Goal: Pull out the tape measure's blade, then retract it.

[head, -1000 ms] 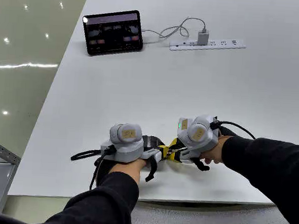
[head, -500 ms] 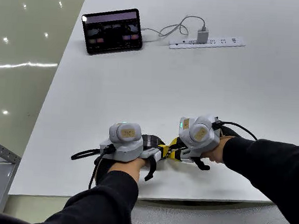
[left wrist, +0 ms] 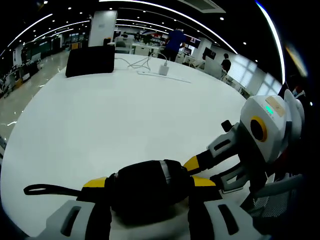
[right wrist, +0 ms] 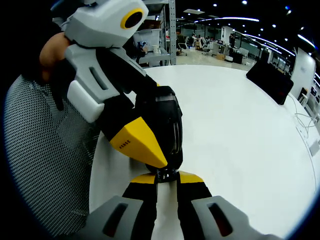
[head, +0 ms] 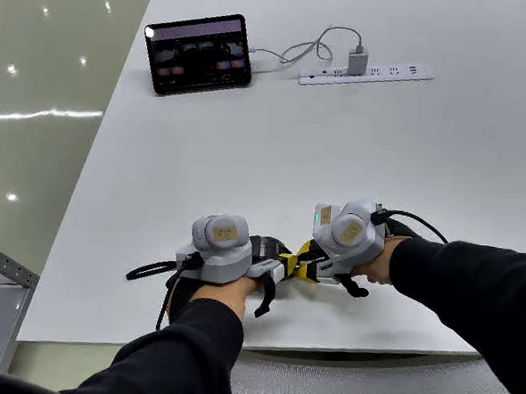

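Note:
The black tape measure (head: 267, 250) lies near the white table's front edge, between my two grippers. In the left gripper view its case (left wrist: 150, 192) sits between the yellow-tipped jaws, and my left gripper (left wrist: 150, 182) is shut on it. Its black strap (left wrist: 45, 190) trails off to the left. In the right gripper view my right gripper (right wrist: 166, 178) is shut on the blade's end hook, right against the case (right wrist: 167, 125). No length of blade shows between hook and case. In the head view the left gripper (head: 272, 267) and right gripper (head: 301, 267) almost meet.
A tablet (head: 198, 54) stands at the table's far left, with a white power strip (head: 364, 75) and a charger cable beside it. The table (head: 382, 151) stretches wide beyond the grippers. Its front edge is just under my hands, and the floor drops off to the left.

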Action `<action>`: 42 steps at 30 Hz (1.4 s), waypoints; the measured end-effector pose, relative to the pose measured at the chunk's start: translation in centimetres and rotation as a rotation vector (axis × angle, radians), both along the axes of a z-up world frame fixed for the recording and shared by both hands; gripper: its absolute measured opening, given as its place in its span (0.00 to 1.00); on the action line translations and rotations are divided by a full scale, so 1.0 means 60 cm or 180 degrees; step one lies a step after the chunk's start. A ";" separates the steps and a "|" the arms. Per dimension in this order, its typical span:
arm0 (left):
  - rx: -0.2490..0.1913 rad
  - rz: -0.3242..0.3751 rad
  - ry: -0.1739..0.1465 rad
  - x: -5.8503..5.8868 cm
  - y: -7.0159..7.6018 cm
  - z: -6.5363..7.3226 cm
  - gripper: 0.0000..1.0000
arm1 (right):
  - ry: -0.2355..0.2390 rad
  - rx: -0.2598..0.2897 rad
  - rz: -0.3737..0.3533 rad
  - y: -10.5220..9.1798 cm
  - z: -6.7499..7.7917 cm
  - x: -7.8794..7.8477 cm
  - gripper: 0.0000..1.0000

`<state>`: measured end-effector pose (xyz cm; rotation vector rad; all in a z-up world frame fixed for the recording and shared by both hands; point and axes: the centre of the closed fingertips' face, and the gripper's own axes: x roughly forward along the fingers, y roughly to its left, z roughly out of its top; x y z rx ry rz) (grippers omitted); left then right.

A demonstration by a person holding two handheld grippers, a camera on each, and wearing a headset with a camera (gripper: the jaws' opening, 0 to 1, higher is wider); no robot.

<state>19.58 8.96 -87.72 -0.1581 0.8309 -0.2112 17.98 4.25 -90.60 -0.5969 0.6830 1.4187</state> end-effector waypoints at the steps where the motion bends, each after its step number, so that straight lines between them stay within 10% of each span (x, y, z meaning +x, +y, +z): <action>1: 0.0003 0.0004 -0.0009 0.001 0.000 0.000 0.58 | 0.0009 0.0003 -0.0010 0.000 0.000 0.000 0.10; 10: 0.0049 -0.0104 0.0063 0.002 0.003 0.006 0.62 | 0.0077 0.0056 -0.0198 -0.004 0.003 0.003 0.13; 24: 0.0114 -0.0870 -0.0060 0.008 0.005 0.007 0.97 | 0.0072 0.0156 -0.0439 -0.035 0.017 0.017 0.27; 29: 0.0034 -0.1182 0.0039 -0.007 -0.021 0.002 1.00 | 0.0070 0.0174 -0.0445 -0.034 0.022 0.013 0.32; 34: 0.0415 -0.1941 -0.0314 -0.016 -0.034 0.013 1.00 | -0.0045 0.0210 -0.0436 -0.040 0.041 0.011 0.36; 39: 0.0224 -0.1770 -0.0416 -0.011 -0.016 0.024 1.00 | -0.0109 0.0240 -0.0509 -0.077 0.060 0.009 0.40; 42: 0.0158 -0.1669 -0.0216 -0.017 0.002 0.010 1.00 | -0.0124 0.0295 -0.0626 -0.106 0.070 0.007 0.42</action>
